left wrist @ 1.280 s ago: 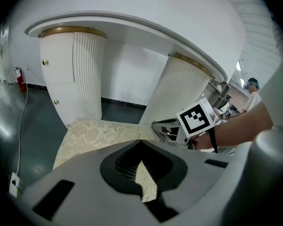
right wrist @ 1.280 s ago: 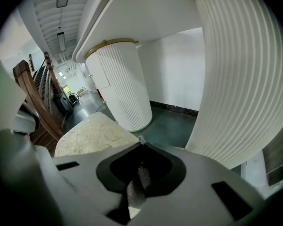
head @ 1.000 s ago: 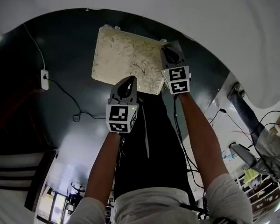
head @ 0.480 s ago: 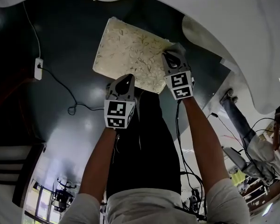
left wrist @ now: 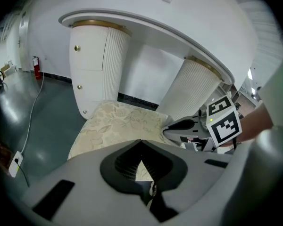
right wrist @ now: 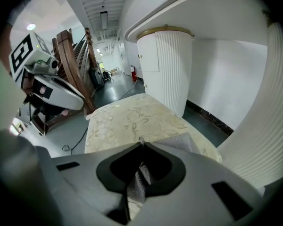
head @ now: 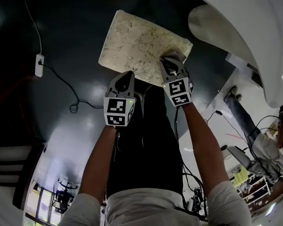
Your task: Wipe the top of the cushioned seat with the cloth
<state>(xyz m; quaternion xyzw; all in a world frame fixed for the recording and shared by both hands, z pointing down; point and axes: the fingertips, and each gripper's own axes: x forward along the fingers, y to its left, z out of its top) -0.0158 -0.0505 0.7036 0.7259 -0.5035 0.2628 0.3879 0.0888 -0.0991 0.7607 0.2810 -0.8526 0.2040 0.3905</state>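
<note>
Dark glossy floor [head: 61, 46] runs under a curved white counter [head: 254, 27], and the cushioned seat [head: 137, 44] sits low against its ribbed pillars [right wrist: 164, 67].

From my end the main risk is the grip. My right gripper [right wrist: 141, 144] has its jaws pinched almost together on a thin fold of the grey cloth [right wrist: 181, 142]. The fold runs back between the pads, and the rest fans out just past the tips onto the seat's near right corner. That is a narrow bite. I judge that dragging it over the patterned upholstery could pull the fold free, or roll the cloth into a bunch so only a strip gets wiped. A ribbed pillar stands close on the right of those jaws, so a wide sweep that way could knock the gripper against it. Most of the cushion lies ahead and to the left of the tips, so I judge the stroke should go that way.

My left gripper [left wrist: 141, 144] has its tips closed on each other with nothing in them — only seat fabric shows through the gap behind them. It hangs by the seat's near edge, with the seat spreading ahead of the jaws and the right gripper off to their right. If it dips, it could catch the edge or cross the cloth's path.
</note>
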